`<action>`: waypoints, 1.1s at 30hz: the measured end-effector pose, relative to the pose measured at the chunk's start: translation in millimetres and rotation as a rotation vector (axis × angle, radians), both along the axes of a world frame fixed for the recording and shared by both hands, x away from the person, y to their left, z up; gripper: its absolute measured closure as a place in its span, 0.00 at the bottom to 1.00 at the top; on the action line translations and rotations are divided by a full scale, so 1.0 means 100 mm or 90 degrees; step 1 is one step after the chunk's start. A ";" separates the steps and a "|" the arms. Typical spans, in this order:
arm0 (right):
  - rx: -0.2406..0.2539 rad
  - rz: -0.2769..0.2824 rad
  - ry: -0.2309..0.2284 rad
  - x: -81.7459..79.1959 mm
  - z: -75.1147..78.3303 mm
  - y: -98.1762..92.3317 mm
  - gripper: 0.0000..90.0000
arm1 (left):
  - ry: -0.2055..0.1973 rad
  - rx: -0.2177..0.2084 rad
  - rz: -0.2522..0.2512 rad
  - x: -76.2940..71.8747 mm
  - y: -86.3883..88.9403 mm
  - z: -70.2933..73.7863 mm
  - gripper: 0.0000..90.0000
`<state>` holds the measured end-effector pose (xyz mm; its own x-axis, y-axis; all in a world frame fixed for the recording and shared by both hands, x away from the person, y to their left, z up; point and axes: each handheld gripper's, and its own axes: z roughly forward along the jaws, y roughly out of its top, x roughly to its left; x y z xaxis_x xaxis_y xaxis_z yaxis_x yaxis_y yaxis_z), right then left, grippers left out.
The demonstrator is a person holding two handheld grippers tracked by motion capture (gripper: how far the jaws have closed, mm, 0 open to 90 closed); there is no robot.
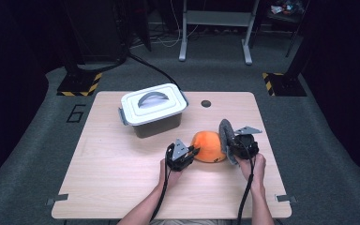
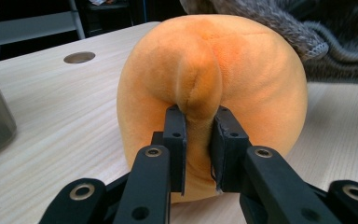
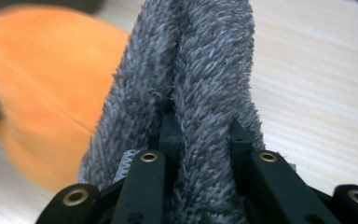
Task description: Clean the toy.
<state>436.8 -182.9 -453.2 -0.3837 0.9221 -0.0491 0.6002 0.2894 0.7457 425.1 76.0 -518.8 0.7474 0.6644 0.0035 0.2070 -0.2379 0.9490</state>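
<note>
A pale wooden table (image 1: pixel 122 178) is carrying the whole scene, its near-left half lying bare and giving the widest room to move, while dark carpet is surrounding all four edges. A grey lidded storage box (image 1: pixel 153 110) is sitting toward the far-left part of the tabletop, well apart from the hands, one corner reaching close to the far edge. A small round hole (image 1: pixel 206 103) is showing in the wood near the far edge, to the right of the box.

An orange plush cushion (image 1: pixel 208 146) is resting on the table right of centre, between the two grippers. The left gripper (image 1: pixel 190 152) is pinching a fold of the orange plush (image 2: pixel 198 88) between its closed jaws, at the cushion's left side. The right gripper (image 1: pixel 228 140) is clamping a grey fuzzy cloth (image 3: pixel 200 70) in its closed jaws, and the cloth (image 1: pixel 226 133) is standing up just beside the cushion's right flank; whether the two are touching cannot be told. A strip of bare wood is separating the right hand (image 1: pixel 255 165) from the table's right edge.
</note>
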 end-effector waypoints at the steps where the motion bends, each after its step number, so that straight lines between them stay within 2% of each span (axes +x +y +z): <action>1: 0.001 -0.007 0.010 0.01 -0.04 -0.02 0.83 | 0.001 -0.005 0.002 0.00 0.00 0.00 0.86; 4: 0.004 -0.023 0.035 0.06 -0.19 -0.09 0.83 | 0.001 -0.007 -0.004 0.01 0.02 -0.01 0.86; 5: 0.017 -0.024 0.046 0.07 -0.22 -0.10 0.83 | 0.001 -0.012 -0.003 0.01 0.02 -0.01 0.85; 7: 0.021 -0.031 0.067 0.11 -0.31 -0.14 0.83 | 0.004 -0.014 -0.002 0.01 0.03 -0.01 0.85; 10: 0.024 -0.029 0.077 0.14 -0.37 -0.19 0.83 | 0.007 -0.016 -0.003 0.02 0.04 -0.01 0.85; 13: 0.027 -0.035 0.055 0.10 -0.27 -0.21 0.83 | 0.009 -0.022 -0.001 0.02 0.04 -0.01 0.85; 16: 0.028 -0.029 0.013 0.01 -0.04 -0.21 0.83 | 0.011 -0.022 -0.002 0.02 0.04 -0.01 0.85; 20: 0.026 0.011 -0.026 -0.09 0.24 -0.06 0.83 | 0.011 -0.021 -0.003 0.02 0.05 -0.01 0.85; 22: 0.025 0.036 -0.034 -0.12 0.34 0.06 0.82 | 0.008 -0.019 -0.003 0.02 0.05 -0.01 0.85; 25: 0.023 0.075 -0.043 -0.14 0.41 0.26 0.82 | 0.007 -0.023 -0.001 0.01 0.04 -0.01 0.85; 29: 0.013 0.124 -0.049 -0.14 0.44 0.55 0.82 | 0.007 -0.020 -0.003 0.01 0.04 -0.01 0.84; 31: 0.002 0.132 -0.037 -0.11 0.40 0.67 0.82 | 0.007 -0.021 -0.001 0.01 0.04 -0.01 0.84; 32: 0.002 0.132 -0.037 -0.11 0.40 0.67 0.82 | 0.007 -0.021 -0.001 0.01 0.04 -0.01 0.84; 33: -0.012 0.131 -0.034 -0.09 0.37 0.71 0.82 | 0.007 -0.022 0.001 0.01 0.04 -0.02 0.84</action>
